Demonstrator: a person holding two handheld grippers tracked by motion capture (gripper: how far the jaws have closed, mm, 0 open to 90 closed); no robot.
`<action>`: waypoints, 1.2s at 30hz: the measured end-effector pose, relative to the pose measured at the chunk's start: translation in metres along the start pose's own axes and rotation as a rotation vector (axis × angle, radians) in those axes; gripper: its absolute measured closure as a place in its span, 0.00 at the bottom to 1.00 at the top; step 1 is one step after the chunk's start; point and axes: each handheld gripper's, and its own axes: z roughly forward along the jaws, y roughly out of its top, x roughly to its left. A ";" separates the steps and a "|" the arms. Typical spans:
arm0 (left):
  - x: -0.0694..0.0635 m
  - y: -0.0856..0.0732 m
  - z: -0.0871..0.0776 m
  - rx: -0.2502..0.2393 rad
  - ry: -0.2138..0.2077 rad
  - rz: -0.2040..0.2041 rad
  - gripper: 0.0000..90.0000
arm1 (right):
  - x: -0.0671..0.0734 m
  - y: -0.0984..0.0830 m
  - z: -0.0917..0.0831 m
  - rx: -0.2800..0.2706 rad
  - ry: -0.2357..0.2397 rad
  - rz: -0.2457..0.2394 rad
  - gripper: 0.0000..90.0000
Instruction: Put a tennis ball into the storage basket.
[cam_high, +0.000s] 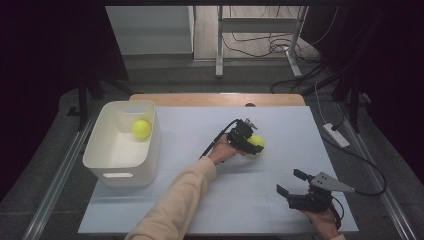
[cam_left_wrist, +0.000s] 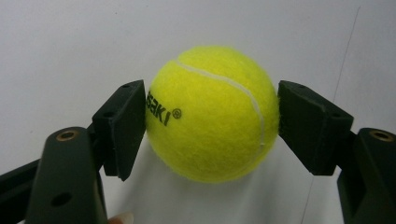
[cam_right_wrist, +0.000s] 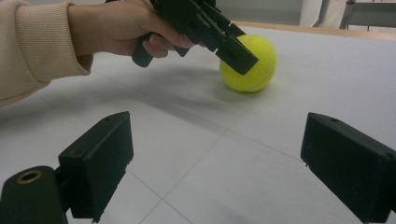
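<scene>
A yellow tennis ball (cam_high: 260, 144) rests on the white table top (cam_high: 200, 200), right of the middle. My left gripper (cam_high: 249, 142) reaches over it from the left and is shut on it. In the left gripper view both black pads (cam_left_wrist: 123, 126) press the sides of the ball (cam_left_wrist: 212, 114). My right gripper (cam_high: 290, 181) sits near the front right corner, open, with nothing between its fingers. In the right gripper view its pads (cam_right_wrist: 100, 163) stand wide apart over bare table, with the left gripper (cam_right_wrist: 233, 51) and the ball (cam_right_wrist: 254, 67) farther off.
A white plastic bin (cam_high: 95, 150) stands at the table's left side with a second tennis ball (cam_high: 141, 128) inside. A wooden strip (cam_high: 220, 99) runs along the table's far edge. Cables and a desk frame lie on the floor beyond.
</scene>
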 end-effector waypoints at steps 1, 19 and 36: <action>-0.001 0.000 -0.001 -0.001 0.003 0.000 0.31 | 0.000 0.000 0.000 0.000 0.000 0.000 0.10; -0.003 0.002 -0.026 -0.045 0.012 0.006 0.32 | 0.001 0.000 0.000 -0.003 -0.003 -0.002 0.10; -0.006 -0.002 -0.052 -0.089 0.029 0.013 0.32 | 0.002 0.001 0.000 -0.001 -0.001 -0.006 0.10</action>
